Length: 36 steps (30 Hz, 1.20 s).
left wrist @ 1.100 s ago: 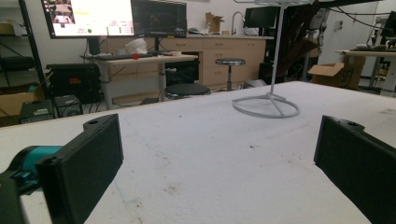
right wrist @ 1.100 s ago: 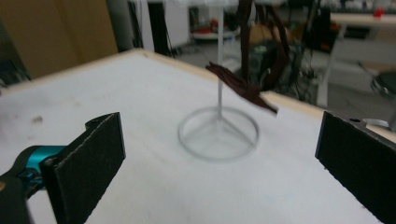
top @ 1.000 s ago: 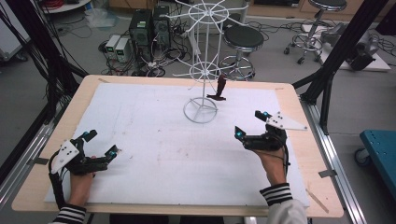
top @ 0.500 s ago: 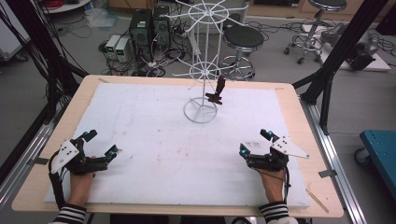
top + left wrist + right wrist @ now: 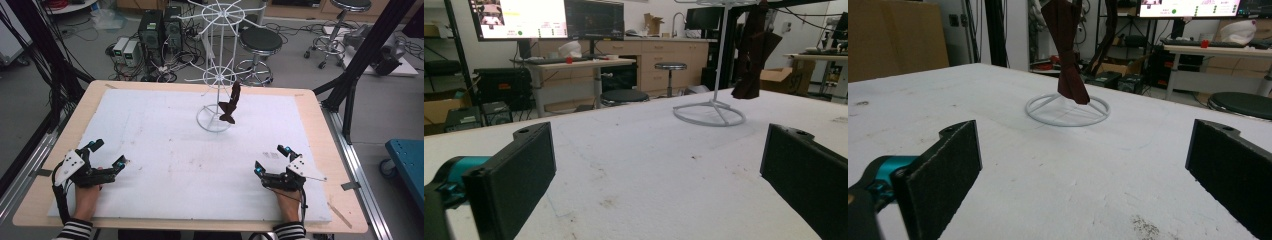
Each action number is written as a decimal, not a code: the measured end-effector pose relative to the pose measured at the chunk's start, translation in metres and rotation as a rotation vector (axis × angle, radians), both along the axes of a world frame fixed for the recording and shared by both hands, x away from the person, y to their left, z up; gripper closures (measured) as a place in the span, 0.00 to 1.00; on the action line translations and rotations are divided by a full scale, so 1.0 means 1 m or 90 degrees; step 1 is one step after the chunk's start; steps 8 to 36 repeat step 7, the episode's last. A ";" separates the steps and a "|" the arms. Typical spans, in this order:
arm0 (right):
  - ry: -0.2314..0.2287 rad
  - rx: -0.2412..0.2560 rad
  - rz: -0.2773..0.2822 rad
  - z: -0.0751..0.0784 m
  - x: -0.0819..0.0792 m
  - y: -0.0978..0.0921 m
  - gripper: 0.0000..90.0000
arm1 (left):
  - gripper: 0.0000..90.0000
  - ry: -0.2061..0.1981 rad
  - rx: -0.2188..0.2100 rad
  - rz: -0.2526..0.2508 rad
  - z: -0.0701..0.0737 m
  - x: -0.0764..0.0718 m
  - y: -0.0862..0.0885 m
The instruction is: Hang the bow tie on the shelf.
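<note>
High view is showing the left gripper (image 5: 107,167) and the right gripper (image 5: 272,162) resting near the front edge of the white mat (image 5: 165,150), both with jaws wide apart and holding nothing. Farther back, well apart from both, a dark red cloth (image 5: 229,104) is hanging on the white wire rack (image 5: 218,77); its top is cut off in both gripper views.

A dark maroon cloth (image 5: 230,105) hangs on a white wire rack (image 5: 216,75), whose ring base (image 5: 1068,111) is also white. The mat (image 5: 190,150) covering the table is white with faint brownish smudges, and the table's rim (image 5: 320,120) is pale wood. The left gripper (image 5: 107,167) and right gripper (image 5: 270,167) are black with teal accents and grey top plates. The person's sleeves (image 5: 75,231) are striped black and white. A stool (image 5: 261,40) behind has a black seat.
</note>
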State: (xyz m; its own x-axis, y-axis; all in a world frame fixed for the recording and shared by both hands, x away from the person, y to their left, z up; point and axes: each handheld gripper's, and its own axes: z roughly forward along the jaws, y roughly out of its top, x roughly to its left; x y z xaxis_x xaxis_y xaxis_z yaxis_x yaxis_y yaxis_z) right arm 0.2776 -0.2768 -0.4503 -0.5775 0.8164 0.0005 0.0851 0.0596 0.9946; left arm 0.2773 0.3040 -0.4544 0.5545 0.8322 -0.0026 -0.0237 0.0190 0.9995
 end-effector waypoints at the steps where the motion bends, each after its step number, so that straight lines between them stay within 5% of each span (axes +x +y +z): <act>1: -0.002 -0.001 -0.002 0.000 0.000 0.000 0.01 | 0.02 0.000 0.000 0.000 0.000 0.000 0.000; 36: -0.001 -0.007 -0.003 0.000 -0.001 0.002 0.01 | 0.02 -0.001 0.000 -0.001 0.000 0.000 0.000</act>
